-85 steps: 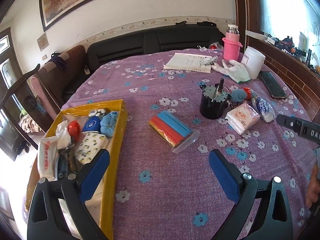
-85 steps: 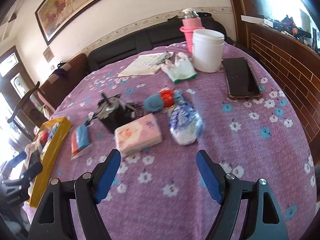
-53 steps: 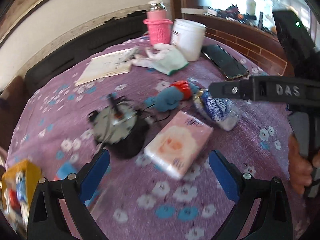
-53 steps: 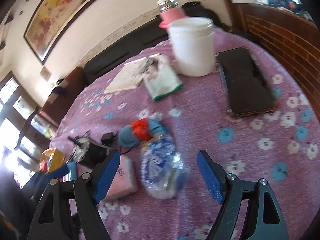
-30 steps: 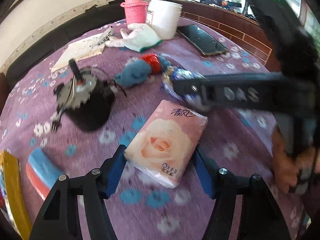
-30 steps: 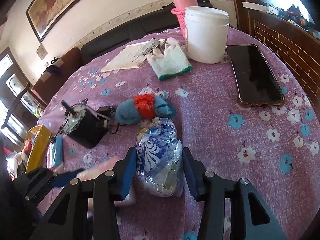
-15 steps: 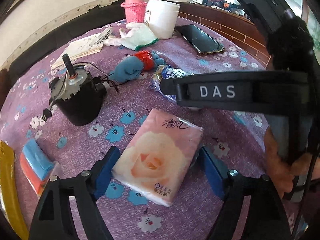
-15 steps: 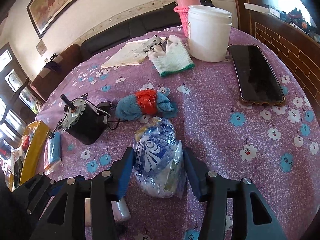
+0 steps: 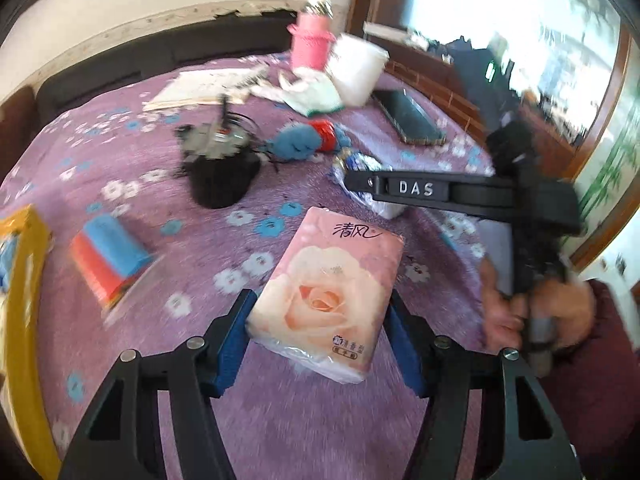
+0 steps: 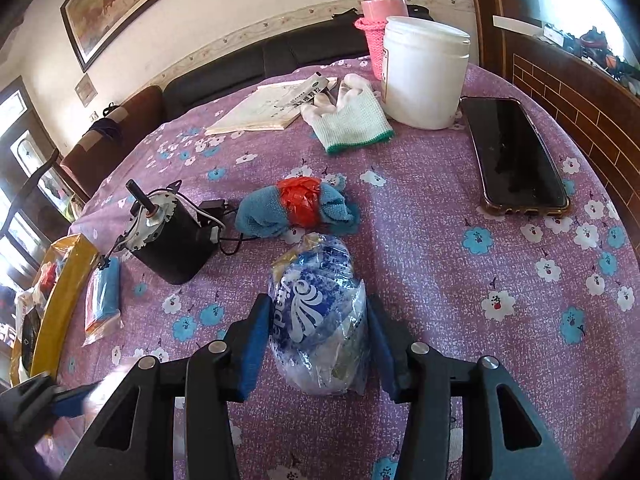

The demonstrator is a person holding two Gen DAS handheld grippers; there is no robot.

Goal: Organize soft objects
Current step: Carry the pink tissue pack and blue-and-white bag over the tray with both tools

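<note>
The left tongs (image 9: pixel 318 330) are closing on the pink tissue pack (image 9: pixel 326 290), its long axis running away between the pads. The right tongs (image 10: pixel 316 340) pinch the blue plastic bag (image 10: pixel 318 316) on the table (image 10: pixel 440 240). The yellow box (image 9: pixel 22 320) lies far left, nearer the left hand

I work over a round surface (image 10: pixel 440 240) spread with a purple cloth printed in white and blue flowers. Behind it a black sofa (image 10: pixel 248 64) runs along a cream wall (image 10: pixel 240 4) with a patterned border strip, and a dark-framed painting (image 10: pixel 120 0) hangs above. To my right stands brick-patterned panelling (image 10: pixel 568 92) under a bright window (image 9: pixel 520 24) flooding daylight in. On the far left a brown armchair (image 10: pixel 120 136) sits near a glazed dark door (image 10: pixel 20 140).
</note>
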